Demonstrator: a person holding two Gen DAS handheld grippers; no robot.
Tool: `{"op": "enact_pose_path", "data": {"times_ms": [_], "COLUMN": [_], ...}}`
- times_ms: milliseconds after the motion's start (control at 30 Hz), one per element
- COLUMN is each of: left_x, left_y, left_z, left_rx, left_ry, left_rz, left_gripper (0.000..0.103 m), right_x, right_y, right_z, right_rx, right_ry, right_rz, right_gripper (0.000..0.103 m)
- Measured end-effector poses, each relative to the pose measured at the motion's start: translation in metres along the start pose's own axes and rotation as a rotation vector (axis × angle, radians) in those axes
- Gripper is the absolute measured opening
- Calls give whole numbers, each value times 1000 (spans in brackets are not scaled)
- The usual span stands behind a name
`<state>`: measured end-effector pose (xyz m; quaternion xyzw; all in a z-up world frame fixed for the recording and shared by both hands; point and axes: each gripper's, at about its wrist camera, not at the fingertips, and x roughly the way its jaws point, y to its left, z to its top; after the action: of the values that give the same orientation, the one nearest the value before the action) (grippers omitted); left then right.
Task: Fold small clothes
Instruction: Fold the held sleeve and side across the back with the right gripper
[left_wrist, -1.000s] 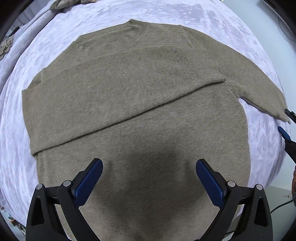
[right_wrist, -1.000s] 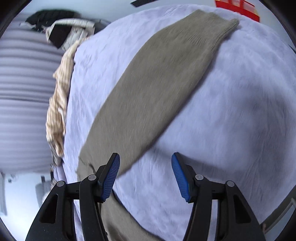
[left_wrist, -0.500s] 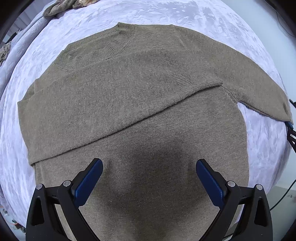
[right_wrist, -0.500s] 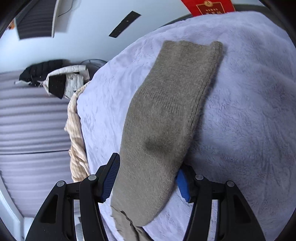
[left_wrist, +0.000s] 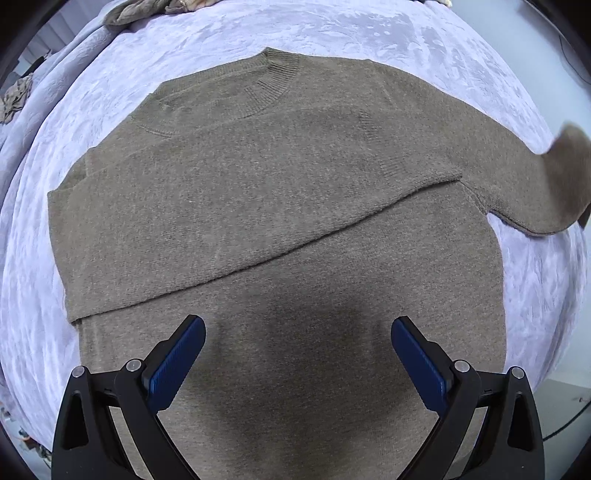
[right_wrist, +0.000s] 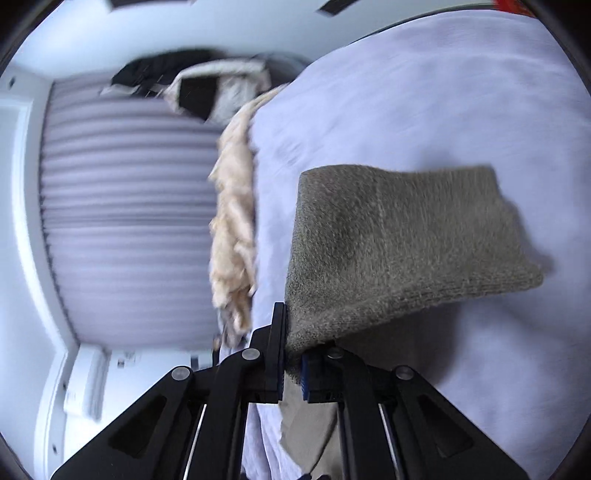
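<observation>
A grey-brown knit sweater (left_wrist: 280, 206) lies flat on a lavender blanket (left_wrist: 406, 40), neck away from me. Its left sleeve is folded across the chest. My left gripper (left_wrist: 297, 345) is open and hovers over the sweater's lower body, holding nothing. The right sleeve (left_wrist: 565, 173) is lifted off the blanket at the far right. In the right wrist view my right gripper (right_wrist: 293, 354) is shut on that sleeve (right_wrist: 399, 243) near its cuff, and the cuff end hangs over the blanket (right_wrist: 424, 96).
A cream striped garment (right_wrist: 234, 229) lies along the bed's edge. Dark and white clothes (right_wrist: 199, 88) are piled beyond it. Crumpled clothes (left_wrist: 147, 7) sit at the far edge, and one more (left_wrist: 16, 98) at the left. The bed edge drops off at the right.
My right gripper closed on the right sleeve and lifted its cuff end off the blanket. The left gripper stayed open over the sweater body, shifting slightly.
</observation>
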<state>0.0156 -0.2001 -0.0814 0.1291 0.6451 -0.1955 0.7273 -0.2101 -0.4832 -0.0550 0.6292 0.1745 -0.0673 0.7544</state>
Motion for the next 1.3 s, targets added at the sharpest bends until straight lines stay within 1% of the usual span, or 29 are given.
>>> {"op": "enact_pose_path", "data": {"times_ms": [100, 167, 200, 267, 300, 333, 433, 500, 600, 700, 767, 800, 833, 867, 900, 933, 1000, 1033, 1100, 1133, 1167, 1200, 1233, 1300], "left_x": [-8, -11, -13, -14, -13, -13, -13, -11, -9, -9, -8, -8, -7, -7, -8, -6, -7, -8, -12, -15, -21, -28, -32, -39], "left_y": [16, 32, 39, 53, 66, 75, 97, 113, 126, 140, 146, 150, 152, 155, 157, 159, 159, 162, 169, 174, 182, 192, 199, 214], "left_z": [-3, -5, -7, -9, -11, -13, -21, -27, -35, -42, -45, -46, -48, -49, -50, -54, -55, -57, -60, -60, -65, -69, -72, -76], "left_rx": [-19, -47, -62, -101, -122, -148, -202, -223, -243, -264, -274, -277, -279, -280, -280, -279, -283, -289, -306, -314, -324, -336, -349, -373], "left_ry": [-28, -45, -48, -47, -47, -46, -45, -43, -41, -40, -40, -41, -42, -43, -45, -48, -54, -58, -75, -86, -102, -117, -134, -157], "left_rz": [6, 12, 15, 22, 24, 29, 39, 45, 55, 48, 44, 41, 38, 35, 33, 30, 20, 8, -14, -26, -45, -62, -78, -98], "left_gripper": [101, 101, 101, 101, 101, 101, 101, 101, 101, 101, 101, 101, 101, 101, 101, 101, 101, 101, 101, 101, 101, 101, 101, 101], "right_x": [48, 86, 99, 137, 151, 171, 206, 231, 256, 264, 268, 268, 266, 263, 250, 245, 232, 227, 224, 225, 225, 226, 231, 246], "right_y": [44, 72, 80, 96, 100, 103, 93, 80, 64, 43, 34, 31, 29, 29, 28, 30, 33, 35, 36, 35, 37, 40, 50, 78], "right_z": [-22, -46, -56, -88, -99, -117, -155, -178, -200, -218, -221, -220, -218, -216, -213, -210, -204, -198, -186, -180, -177, -177, -182, -205], "right_rx": [-120, -211, -241, -323, -345, -371, -397, -408, -432, -449, -445, -438, -425, -402, -391, -390, -405, -401, -354, -306, -286, -295, -341, -514], "right_ry": [116, 208, 240, 336, 368, 418, 516, 579, 640, 681, 691, 692, 688, 680, 674, 661, 616, 573, 516, 490, 480, 482, 490, 533], "right_rz": [24, 26, 22, -5, -18, -36, -85, -144, -237, -331, -400, -417, -419, -401, -393, -398, -428, -439, -438, -418, -402, -390, -369, -342], "right_gripper": [7, 7, 7, 7, 7, 7, 7, 7, 7, 7, 14, 21, 36, 51, 56, 57, 57, 57, 57, 47, 25, 13, 9, 9]}}
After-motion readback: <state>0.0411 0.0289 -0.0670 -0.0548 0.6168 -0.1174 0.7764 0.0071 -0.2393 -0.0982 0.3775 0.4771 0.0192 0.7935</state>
